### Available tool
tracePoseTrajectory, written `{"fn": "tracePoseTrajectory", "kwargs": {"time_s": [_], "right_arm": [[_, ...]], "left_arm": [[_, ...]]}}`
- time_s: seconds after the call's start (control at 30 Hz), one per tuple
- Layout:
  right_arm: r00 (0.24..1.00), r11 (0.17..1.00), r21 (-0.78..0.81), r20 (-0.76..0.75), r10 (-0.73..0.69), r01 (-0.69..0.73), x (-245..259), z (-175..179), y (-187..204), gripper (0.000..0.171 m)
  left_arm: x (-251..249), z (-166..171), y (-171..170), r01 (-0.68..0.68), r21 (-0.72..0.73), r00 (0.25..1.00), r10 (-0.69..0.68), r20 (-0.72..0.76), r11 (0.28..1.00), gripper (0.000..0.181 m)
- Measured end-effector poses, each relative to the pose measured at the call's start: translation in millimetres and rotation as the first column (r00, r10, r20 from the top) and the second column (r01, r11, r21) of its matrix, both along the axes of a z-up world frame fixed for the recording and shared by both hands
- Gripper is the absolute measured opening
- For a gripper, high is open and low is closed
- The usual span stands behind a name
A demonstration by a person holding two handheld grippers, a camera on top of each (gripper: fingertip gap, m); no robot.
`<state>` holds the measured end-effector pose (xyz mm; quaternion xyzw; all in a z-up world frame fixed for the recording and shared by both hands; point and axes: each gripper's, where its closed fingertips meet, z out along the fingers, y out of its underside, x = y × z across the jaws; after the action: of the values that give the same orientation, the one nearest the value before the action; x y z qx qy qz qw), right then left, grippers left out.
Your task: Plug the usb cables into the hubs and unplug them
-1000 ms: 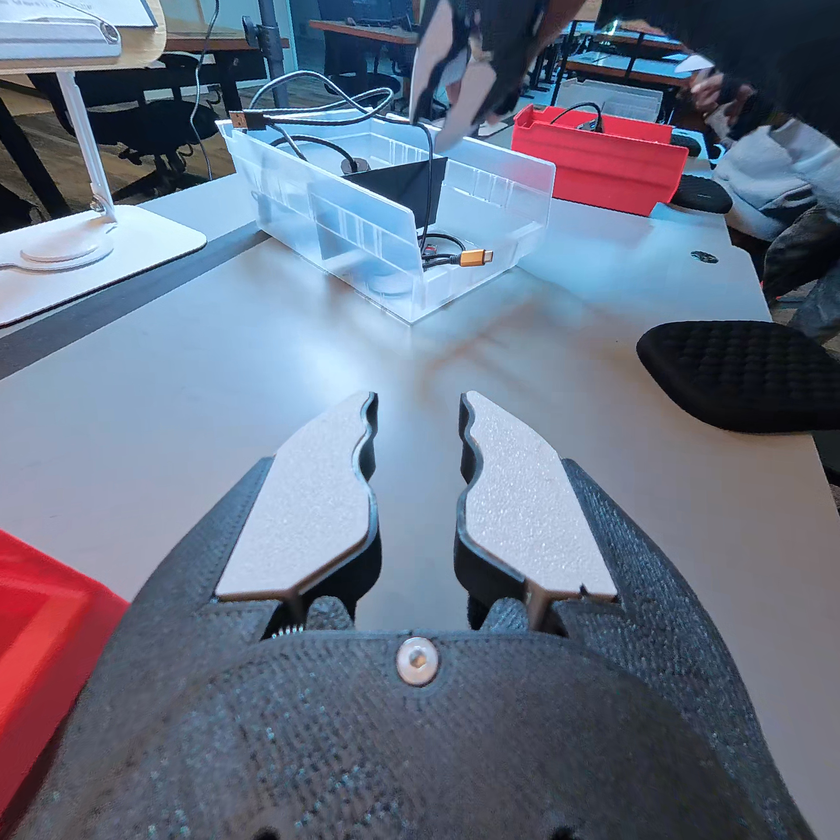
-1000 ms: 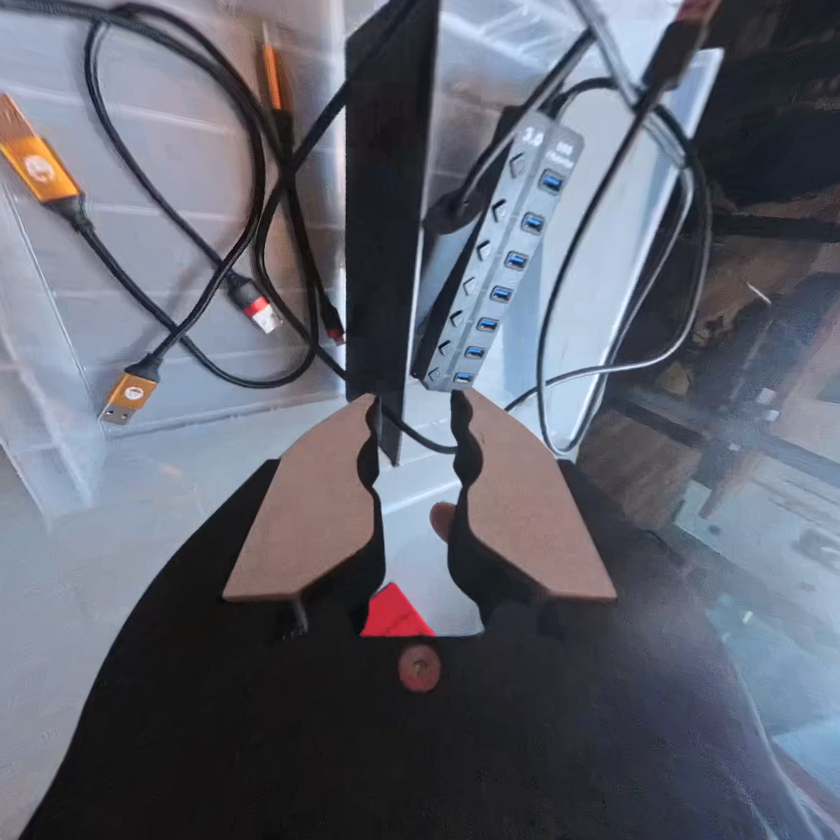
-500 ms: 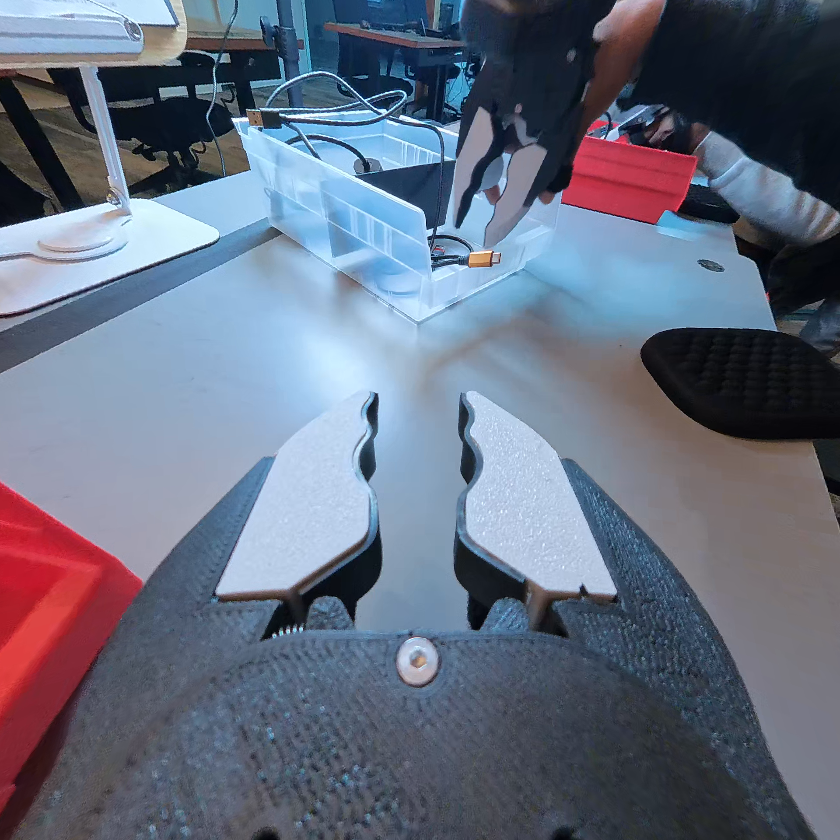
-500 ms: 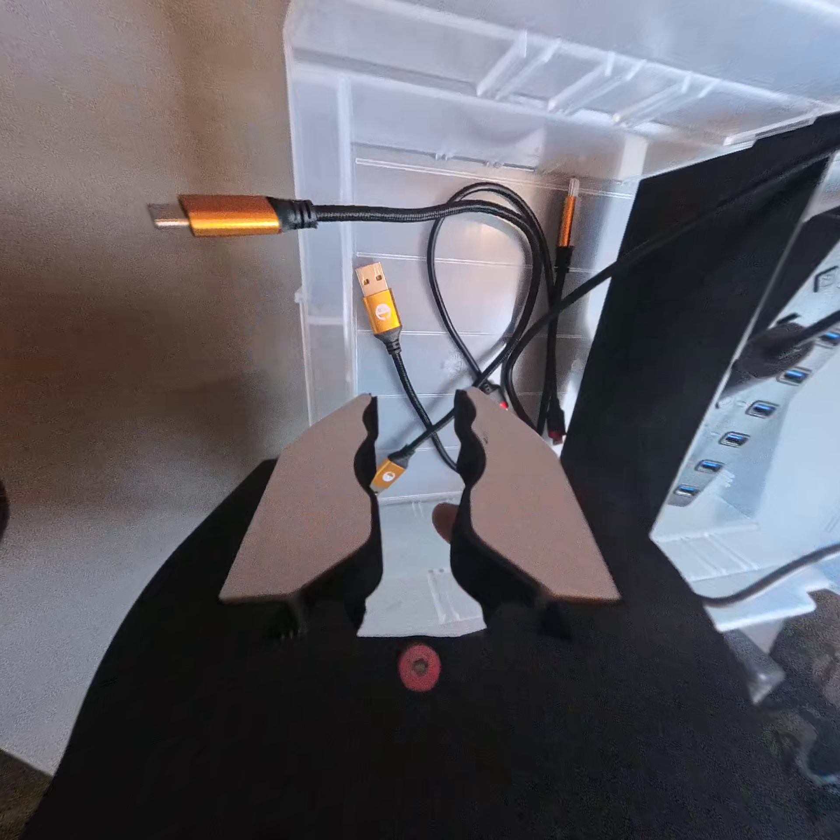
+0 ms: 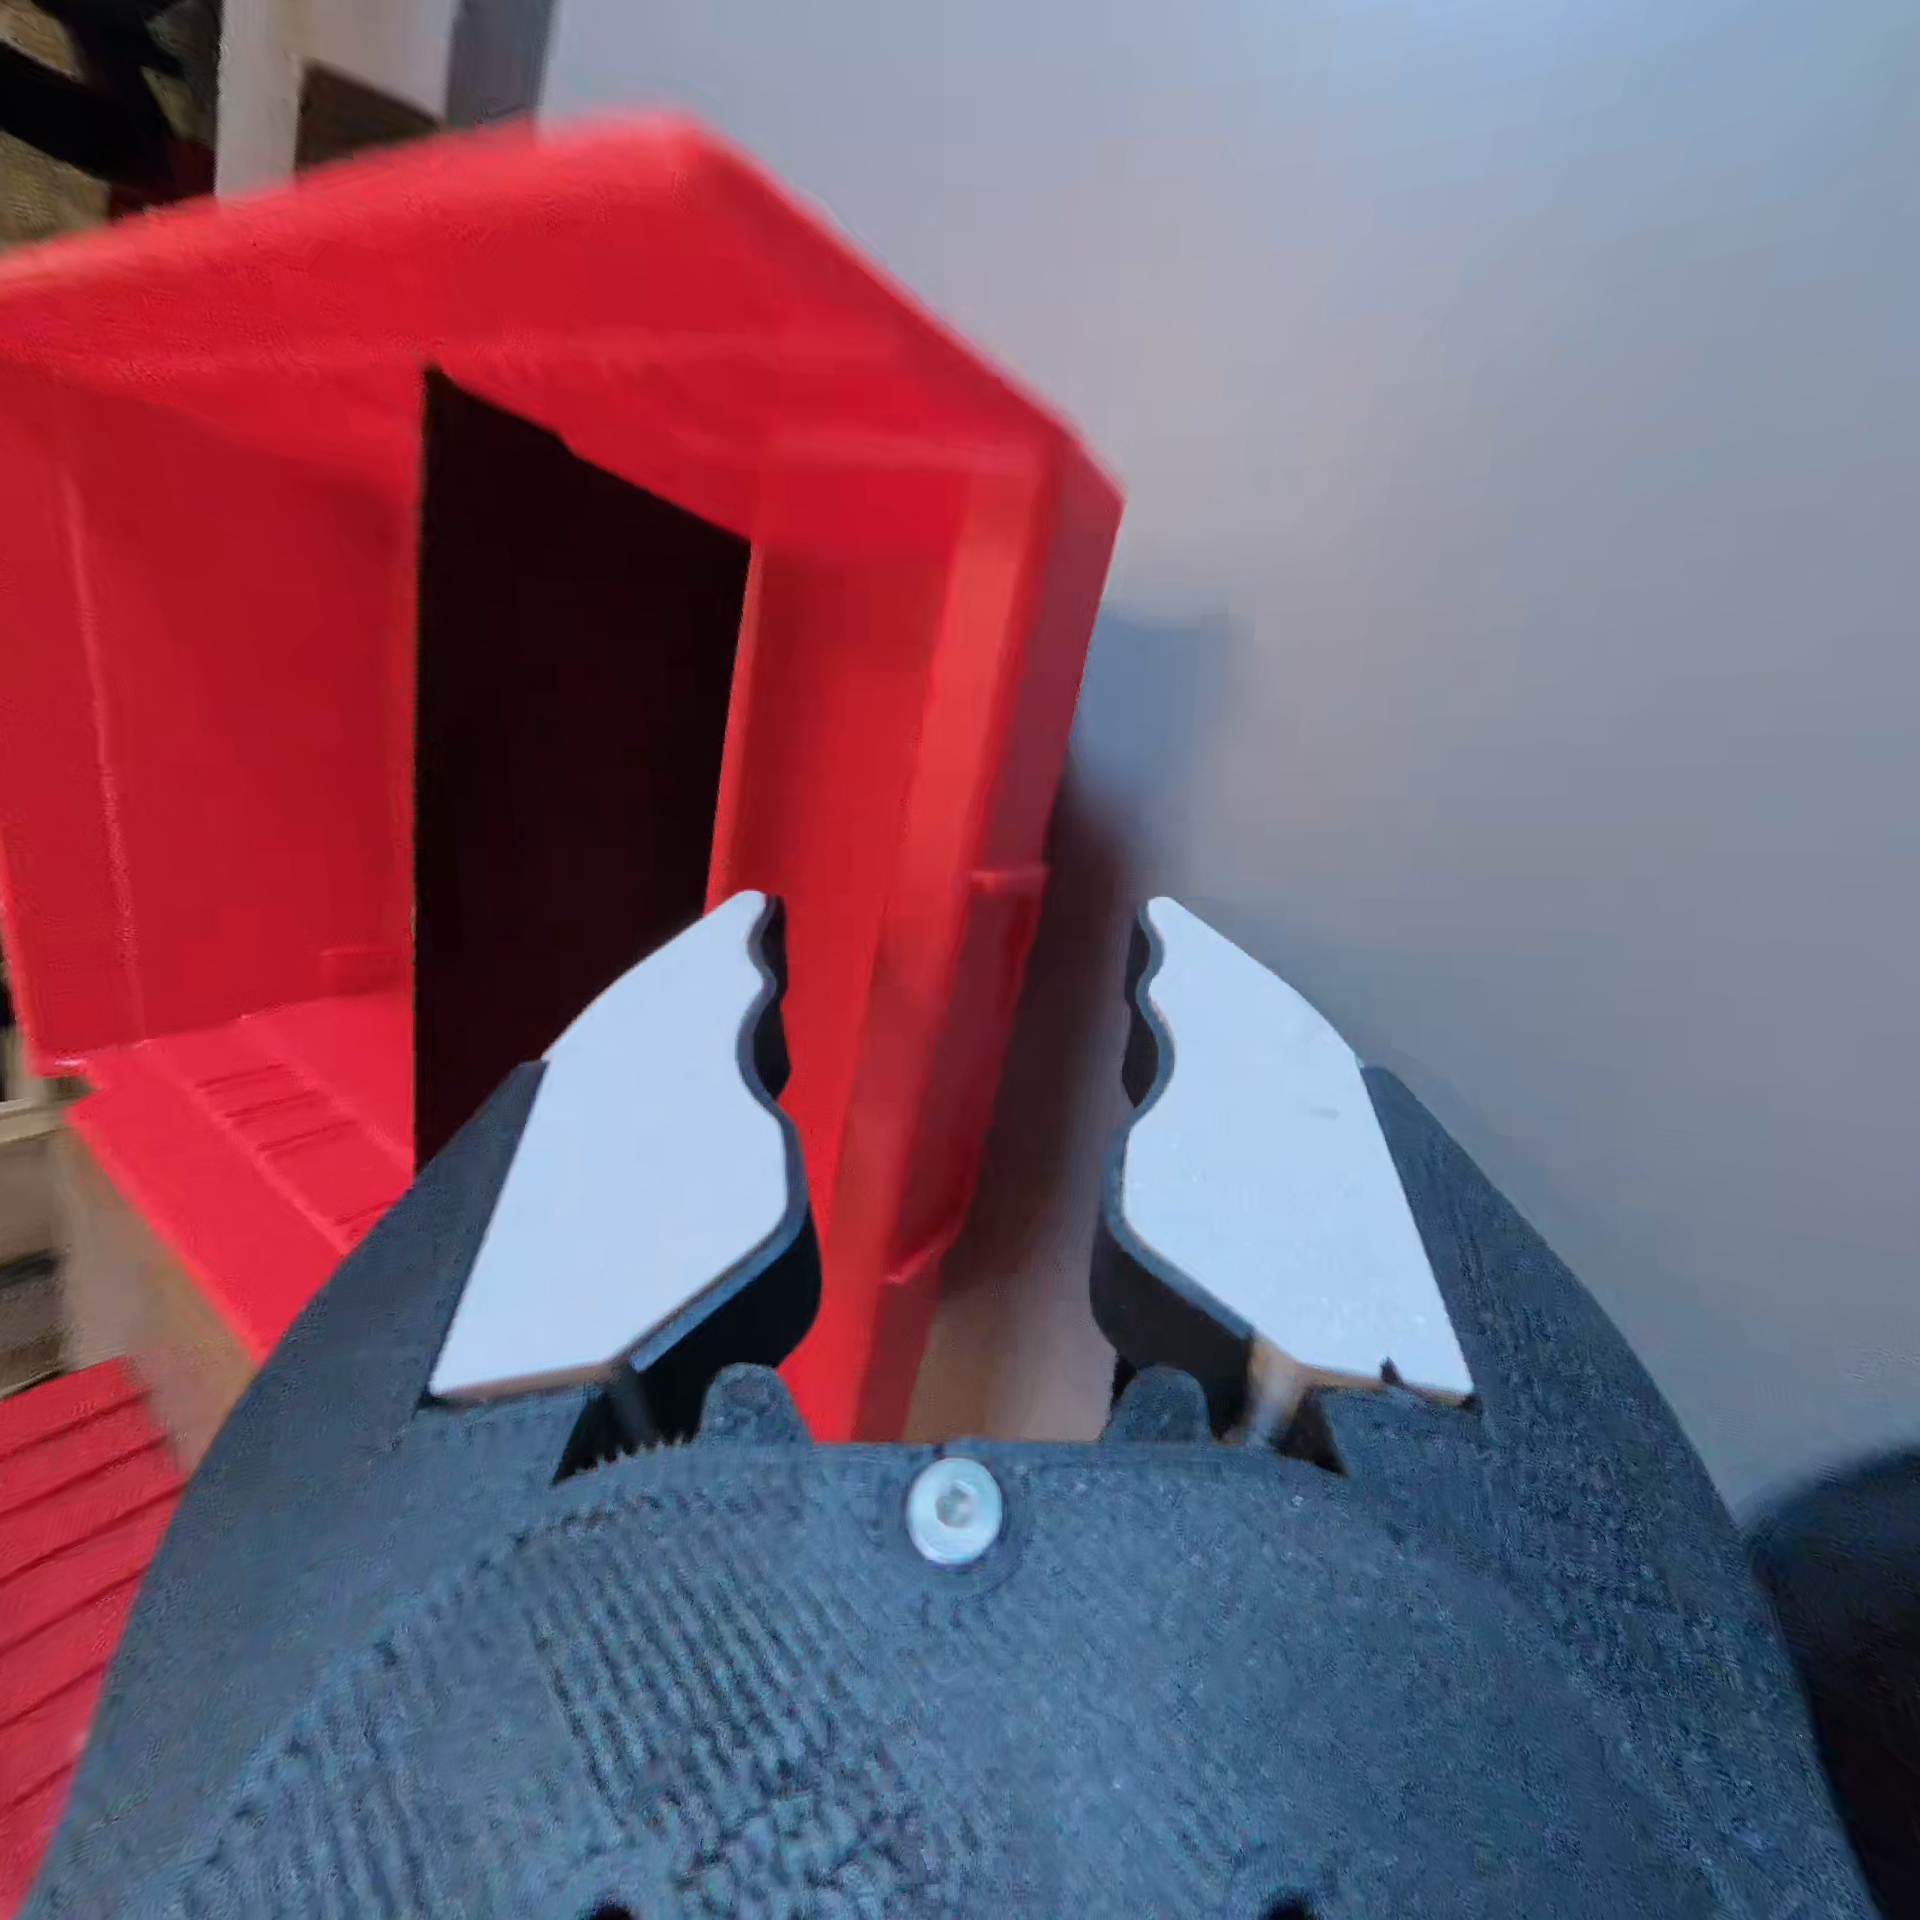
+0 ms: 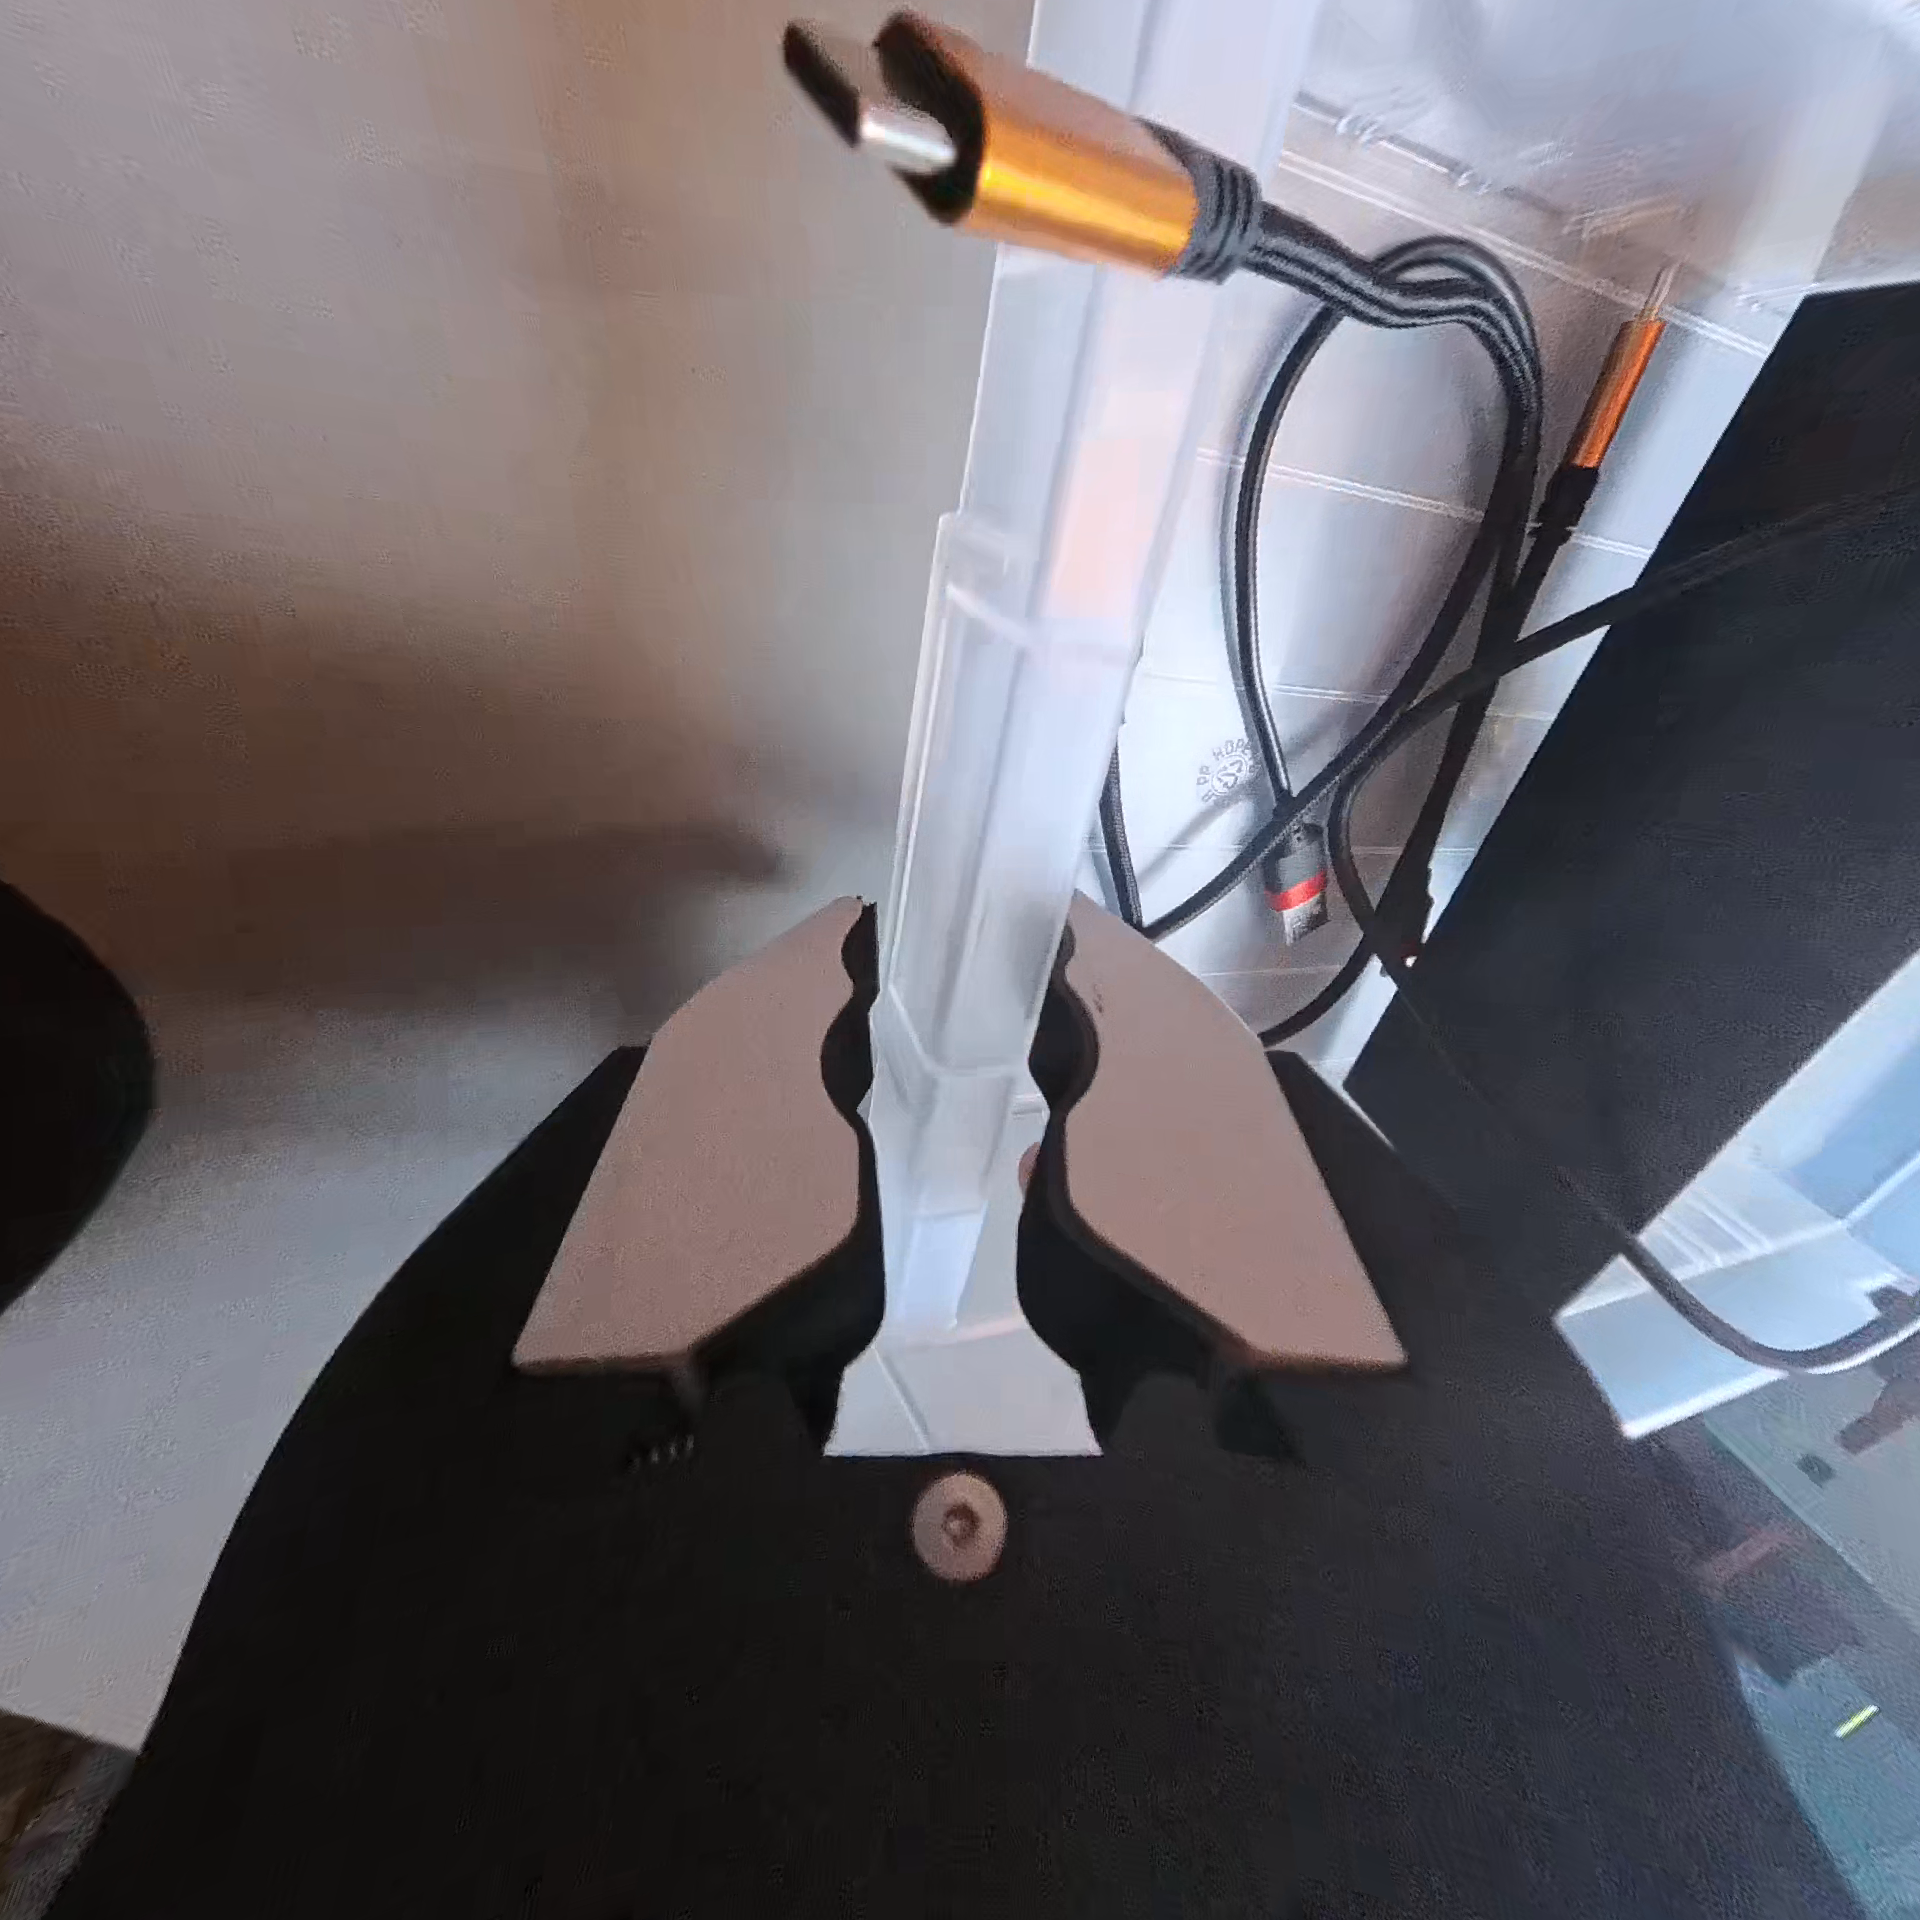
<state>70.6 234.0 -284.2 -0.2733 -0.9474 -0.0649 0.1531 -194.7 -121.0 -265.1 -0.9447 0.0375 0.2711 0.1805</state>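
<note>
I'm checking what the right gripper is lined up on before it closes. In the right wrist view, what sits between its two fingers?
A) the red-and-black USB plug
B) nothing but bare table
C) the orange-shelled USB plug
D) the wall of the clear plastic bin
D: the right gripper straddles the wall of the clear plastic bin with its jaws apart, while the orange-shelled USB plug juts out beyond the fingertips.

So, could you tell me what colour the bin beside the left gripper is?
Red bin, clearest in the left wrist view.
</note>
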Motion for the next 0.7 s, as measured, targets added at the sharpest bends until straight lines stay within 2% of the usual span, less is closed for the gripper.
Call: {"fn": "tracePoseTrajectory", "kwargs": {"time_s": [0.03,0.07,0.13,0.23,0.47,0.53,0.6,0.7], "right_arm": [[1.000,1.000,0.007,-0.009,0.019,-0.018,6,0,-7,0.028],[0.999,0.999,0.017,-0.021,0.040,-0.040,12,0,-15,0.028],[0.995,0.997,0.018,-0.056,0.082,-0.081,22,0,-36,0.029],[0.984,0.990,0.022,-0.102,0.143,-0.142,36,0,-69,0.030],[0.928,0.963,0.007,-0.264,0.262,-0.270,51,10,-141,0.033],[0.901,0.951,-0.123,-0.374,0.221,-0.284,52,30,-166,0.033],[0.880,0.918,-0.286,-0.459,0.121,-0.275,57,56,-181,0.033],[0.812,0.875,-0.435,-0.576,-0.091,-0.211,63,92,-169,0.033]], "left_arm": [[-10,-10,-4,0.012,-0.055,0.998,-0.015,-0.057,0.998,0.055],[-18,-20,-5,0.039,-0.107,0.991,-0.052,-0.120,0.994,0.038],[-23,-18,12,0.152,-0.112,0.942,-0.178,-0.285,0.982,0.034],[-9,-17,39,0.159,-0.020,0.959,-0.159,-0.233,0.987,0.031],[41,-16,114,0.417,-0.001,0.877,-0.402,-0.262,0.909,0.031],[52,-16,133,0.477,0.001,0.846,-0.459,-0.273,0.879,0.032],[62,-12,143,0.512,0.035,0.833,-0.486,-0.263,0.858,0.034],[80,11,144,0.482,0.221,0.875,-0.451,-0.176,0.848,0.043]]}}
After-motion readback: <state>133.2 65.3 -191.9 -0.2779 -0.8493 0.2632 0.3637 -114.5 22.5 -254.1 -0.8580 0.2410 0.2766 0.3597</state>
